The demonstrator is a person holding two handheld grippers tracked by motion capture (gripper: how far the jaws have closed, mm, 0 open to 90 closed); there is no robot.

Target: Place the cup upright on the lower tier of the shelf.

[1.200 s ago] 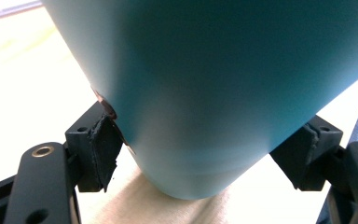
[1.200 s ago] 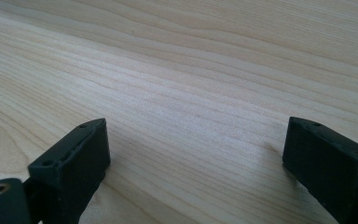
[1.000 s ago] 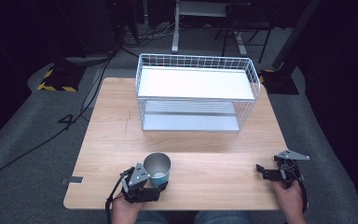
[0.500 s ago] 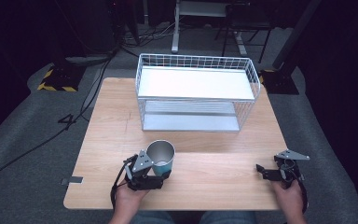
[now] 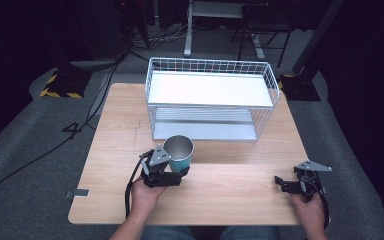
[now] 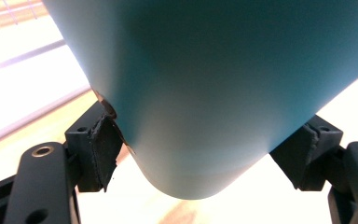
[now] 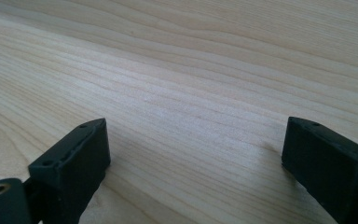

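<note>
Teal metal cup (image 5: 179, 155) with a shiny steel inside sits upright at about seven o'clock on the pale wooden worktop (image 5: 230, 190), just in front of the white two-tier wire rack (image 5: 210, 97) at twelve o'clock. Left tongs (image 5: 172, 172) are closed on its lower wall, pads (image 6: 103, 144) pressing both sides; whether its base is touching the wood is hard to tell. Right tongs (image 5: 282, 184), at four o'clock, gape wide with nothing between them.
</note>
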